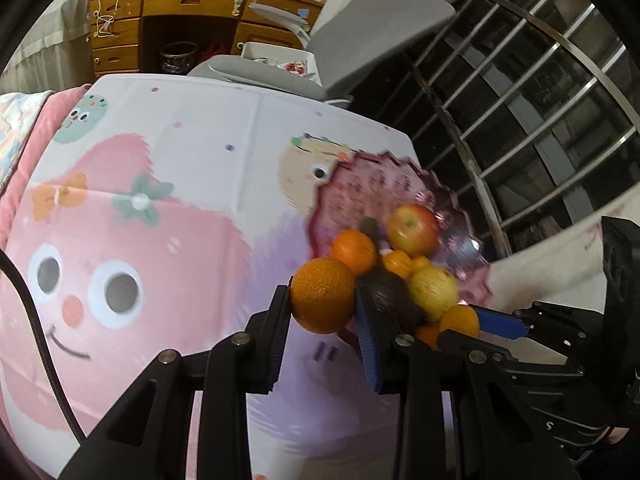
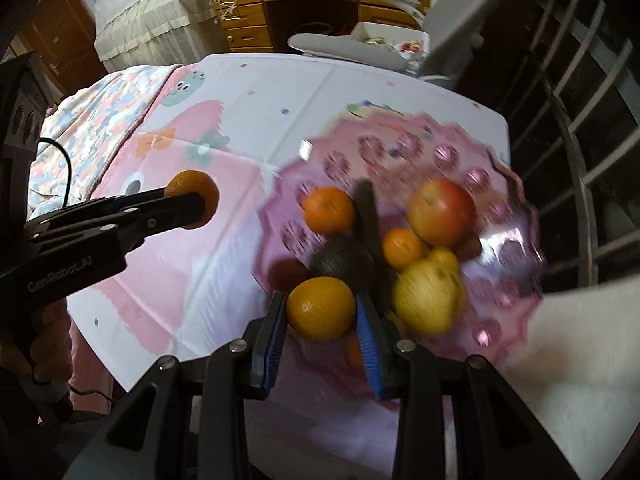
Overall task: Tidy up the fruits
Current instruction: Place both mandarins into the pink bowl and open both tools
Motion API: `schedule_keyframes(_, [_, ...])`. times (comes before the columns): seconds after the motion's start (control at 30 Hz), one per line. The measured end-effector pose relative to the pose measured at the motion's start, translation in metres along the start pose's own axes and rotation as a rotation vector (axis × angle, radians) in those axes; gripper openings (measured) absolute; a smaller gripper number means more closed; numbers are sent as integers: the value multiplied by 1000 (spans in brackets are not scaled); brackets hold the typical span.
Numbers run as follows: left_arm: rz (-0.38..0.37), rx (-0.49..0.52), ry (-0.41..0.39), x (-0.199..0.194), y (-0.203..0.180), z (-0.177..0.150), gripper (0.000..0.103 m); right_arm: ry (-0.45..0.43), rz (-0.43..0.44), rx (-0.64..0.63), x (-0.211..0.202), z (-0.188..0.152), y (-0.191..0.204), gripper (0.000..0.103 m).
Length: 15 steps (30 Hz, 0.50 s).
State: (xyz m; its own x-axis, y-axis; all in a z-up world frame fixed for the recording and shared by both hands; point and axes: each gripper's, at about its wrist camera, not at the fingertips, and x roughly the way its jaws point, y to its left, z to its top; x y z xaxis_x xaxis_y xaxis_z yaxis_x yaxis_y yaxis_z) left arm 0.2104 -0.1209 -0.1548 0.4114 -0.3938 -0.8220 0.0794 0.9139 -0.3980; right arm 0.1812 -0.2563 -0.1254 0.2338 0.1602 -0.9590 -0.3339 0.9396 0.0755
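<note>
Both tongs have fruit right now. The left tongs (image 1: pixel 323 300) are clamped on a round, pebbly-skinned orange (image 1: pixel 322 294), held up above the cartoon-print pink and white cloth (image 1: pixel 168 208) covering the surface. The right tongs (image 2: pixel 321 310) are squeezing a smoother yellow-orange citrus (image 2: pixel 320 307) just over the near edge of the scalloped pink glass fruit bowl (image 2: pixel 416 144). Inside that bowl sit a red-yellow apple (image 2: pixel 442 210), a pale yellow lemon-like fruit (image 2: pixel 426 298), a dark bumpy avocado (image 2: pixel 340 262) and a couple more oranges (image 2: pixel 329 210). It's all pretty blurry.
</note>
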Motion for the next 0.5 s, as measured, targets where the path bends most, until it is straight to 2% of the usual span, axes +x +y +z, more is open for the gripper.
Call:
schedule_keyframes(0.23, [7, 38, 22, 3, -44, -27, 31, 10, -3, 76, -6, -34, -41, 35])
schedule_keyframes(0.4, [10, 98, 15, 7, -74, -32, 31, 16, -10, 159, -1, -46, -73, 35])
schedule_keyframes(0.5, [20, 142, 39, 15, -89, -33, 31, 5, -9, 185, 1, -49, -86, 35])
